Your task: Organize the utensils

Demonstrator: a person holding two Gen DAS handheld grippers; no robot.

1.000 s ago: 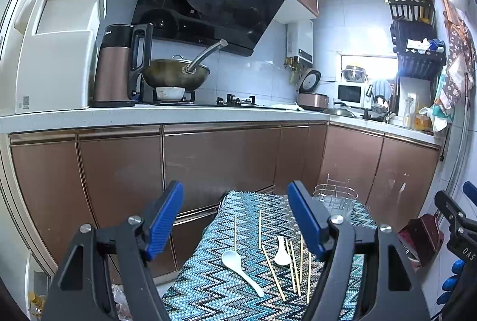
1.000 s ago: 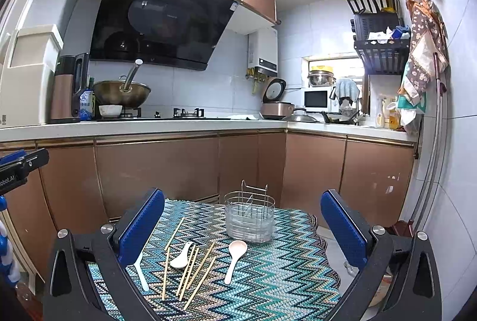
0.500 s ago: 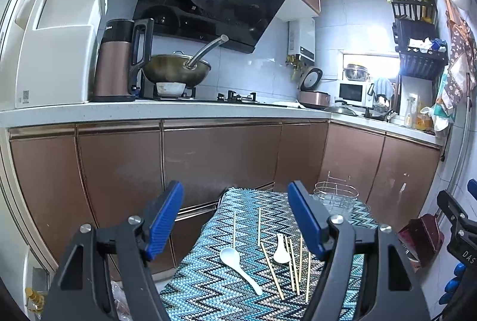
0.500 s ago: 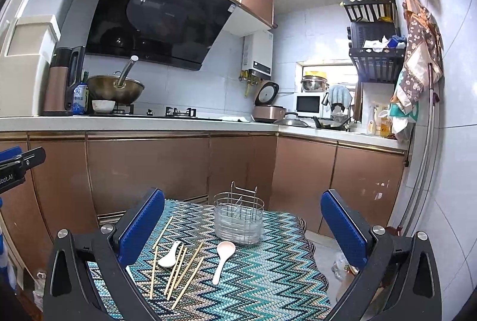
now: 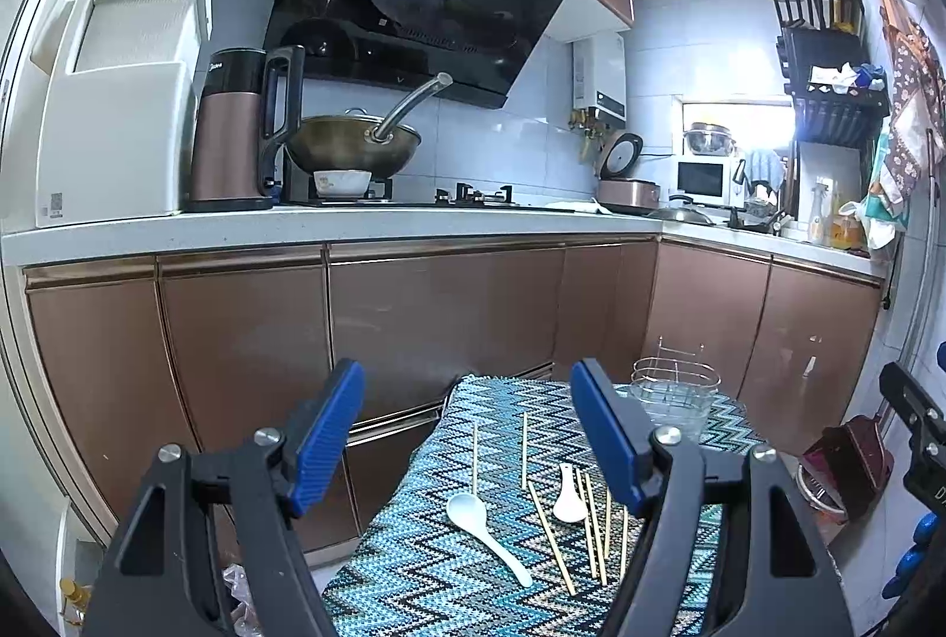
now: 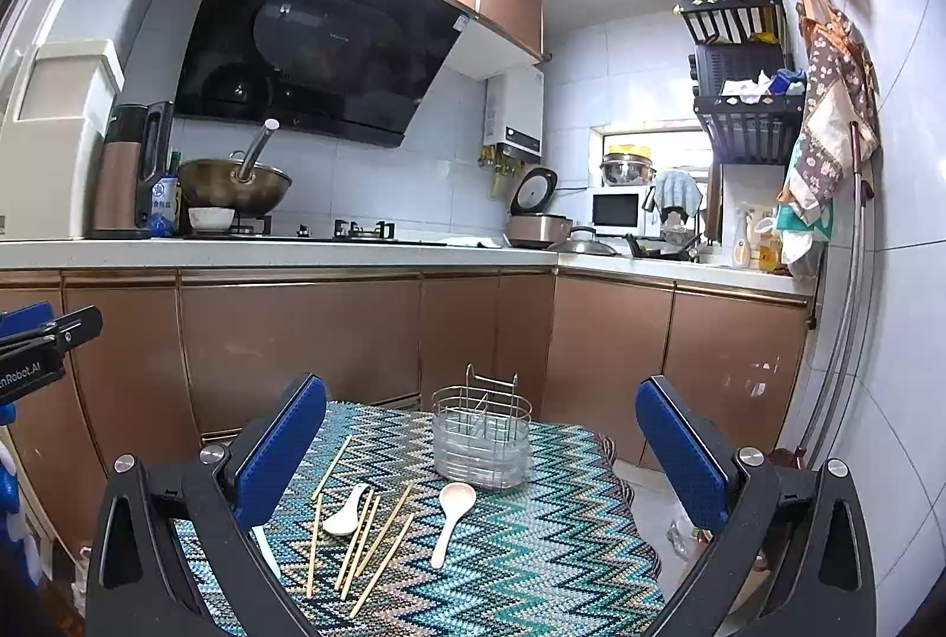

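My left hand-held gripper (image 5: 467,436) hangs above the near left part of the worktop covered in a blue, teal and white zigzag-patterned cloth (image 5: 414,566), its blue-padded jaws wide apart and holding nothing. My right hand-held gripper (image 6: 482,450) hangs above the same cloth further right, its jaws likewise spread wide and empty. The utensils lie loose on the cloth. A long-handled white plastic spoon (image 5: 482,521) lies nearest the left gripper, bowl toward the cabinets. Right of it a short white ceramic soup spoon (image 6: 347,510) rests among a scatter of thin pale wooden chopsticks (image 6: 378,530), touching or just beside several of them; two more chopsticks lie apart toward the far left edge. A second long-handled white spoon (image 6: 452,516) lies right of the chopsticks, its bowl just in front of the holder. The round wire-framed utensil holder with a clear plastic base (image 6: 482,445) stands upright at the far side of the cloth, with no utensil inside it. Behind the worktop runs a row of copper-brown kitchen cabinets (image 6: 307,335) under a white counter carrying a wok (image 6: 236,184) on the stove.
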